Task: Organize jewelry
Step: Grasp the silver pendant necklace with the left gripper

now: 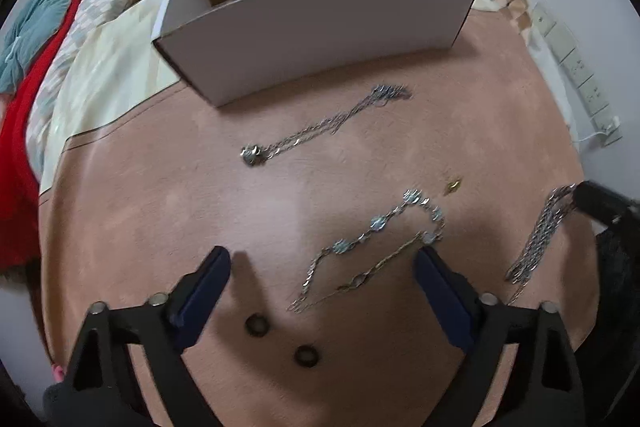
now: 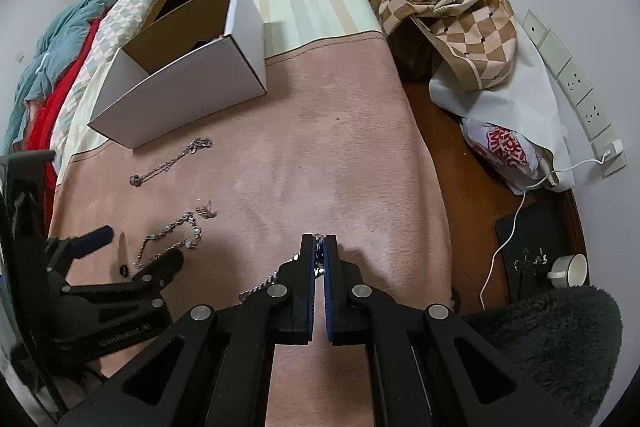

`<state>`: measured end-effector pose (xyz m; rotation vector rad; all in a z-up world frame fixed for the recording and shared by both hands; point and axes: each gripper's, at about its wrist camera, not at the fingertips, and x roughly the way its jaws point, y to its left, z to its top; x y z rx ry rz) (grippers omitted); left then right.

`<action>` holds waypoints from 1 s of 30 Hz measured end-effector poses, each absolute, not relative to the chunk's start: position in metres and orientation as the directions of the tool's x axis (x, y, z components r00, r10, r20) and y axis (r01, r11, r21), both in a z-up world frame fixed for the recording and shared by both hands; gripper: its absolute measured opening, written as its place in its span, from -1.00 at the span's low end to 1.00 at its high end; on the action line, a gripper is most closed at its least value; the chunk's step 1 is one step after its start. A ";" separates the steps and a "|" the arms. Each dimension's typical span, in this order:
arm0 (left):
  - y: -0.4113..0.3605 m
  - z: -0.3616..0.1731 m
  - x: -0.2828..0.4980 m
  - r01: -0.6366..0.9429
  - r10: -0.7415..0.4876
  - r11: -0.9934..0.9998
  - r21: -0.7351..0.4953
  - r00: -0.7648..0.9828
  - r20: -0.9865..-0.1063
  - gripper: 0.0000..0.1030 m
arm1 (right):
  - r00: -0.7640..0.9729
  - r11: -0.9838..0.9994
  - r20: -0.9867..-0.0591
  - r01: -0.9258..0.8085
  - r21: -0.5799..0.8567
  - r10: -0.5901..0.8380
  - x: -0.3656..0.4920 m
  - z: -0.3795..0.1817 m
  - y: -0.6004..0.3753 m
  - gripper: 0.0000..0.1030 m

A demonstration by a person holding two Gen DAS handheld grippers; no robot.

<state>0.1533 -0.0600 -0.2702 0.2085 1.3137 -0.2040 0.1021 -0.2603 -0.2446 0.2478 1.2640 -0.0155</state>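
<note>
My left gripper (image 1: 322, 261) is open, low over the pink blanket (image 1: 200, 187), around a beaded silver necklace (image 1: 376, 223); it also shows in the right wrist view (image 2: 132, 251). My right gripper (image 2: 319, 241) is shut on a silver chain (image 2: 260, 287), which hangs from its tips in the left wrist view (image 1: 538, 239). A pendant necklace (image 1: 312, 131) lies nearer the open white box (image 1: 320, 31). A small gold earring (image 1: 453, 185) and two dark rings (image 1: 256, 325) lie on the blanket.
The box (image 2: 180, 87) stands at the blanket's far left. Folded bedding (image 2: 60, 47) lies left. On the right floor are a checked cloth (image 2: 460, 11), a plastic bag (image 2: 504, 151), a cable (image 2: 504, 239), a cup (image 2: 570, 269) and wall sockets (image 2: 576, 83).
</note>
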 end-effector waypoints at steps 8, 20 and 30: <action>-0.061 -0.260 0.163 0.269 -0.109 0.962 -0.041 0.242 -0.964 -0.95 | 0.291 0.969 -0.944 0.143 0.203 0.155 0.102 -0.248 -0.256 -0.93; -0.023 -0.211 0.145 0.163 -0.255 0.963 -0.217 0.277 -0.926 -0.98 | 0.362 0.942 -0.894 0.101 0.319 0.264 0.098 -0.206 -0.248 -0.93; -0.017 -0.141 0.162 0.175 -0.358 0.933 -0.313 0.382 -0.852 -0.99 | 0.444 0.923 -0.827 -0.004 0.384 0.346 0.115 -0.137 -0.235 -0.95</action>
